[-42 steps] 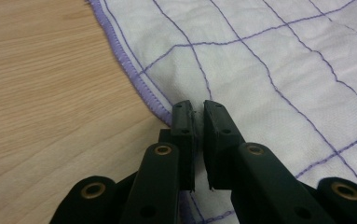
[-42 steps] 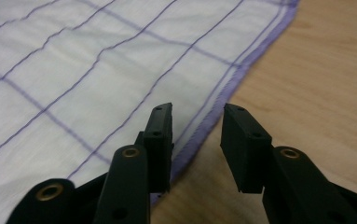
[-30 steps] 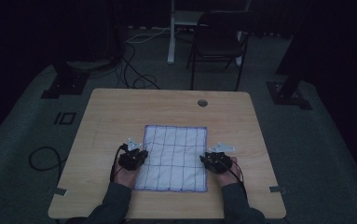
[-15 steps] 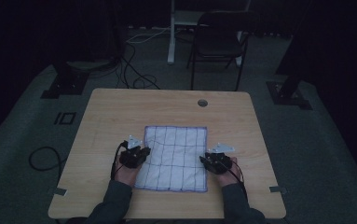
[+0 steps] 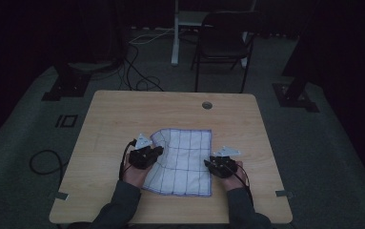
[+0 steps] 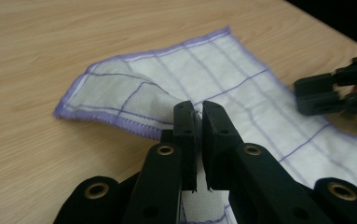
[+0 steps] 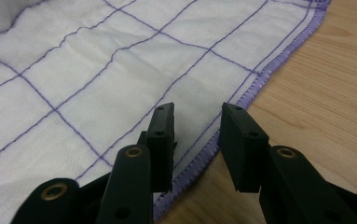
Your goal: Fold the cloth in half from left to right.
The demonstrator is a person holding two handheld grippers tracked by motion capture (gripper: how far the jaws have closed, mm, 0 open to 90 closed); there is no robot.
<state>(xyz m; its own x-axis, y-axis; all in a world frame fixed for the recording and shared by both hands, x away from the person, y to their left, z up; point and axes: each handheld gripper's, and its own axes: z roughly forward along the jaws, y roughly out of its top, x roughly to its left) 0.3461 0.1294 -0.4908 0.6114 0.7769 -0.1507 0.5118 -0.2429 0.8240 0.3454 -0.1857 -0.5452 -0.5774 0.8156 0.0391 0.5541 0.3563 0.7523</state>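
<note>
Dim high view; left gripper (image 6: pixel 198 122) clamps the white, purple-gridded cloth (image 6: pixel 241 88), folding it; right gripper (image 7: pixel 195 140), jaws apart and just opening, straddles its hem.

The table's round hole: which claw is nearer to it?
Right. The right claw sits almost straight below the hole, at the cloth's right edge; the left claw grips the cloth's left edge, farther off sideways.
</note>
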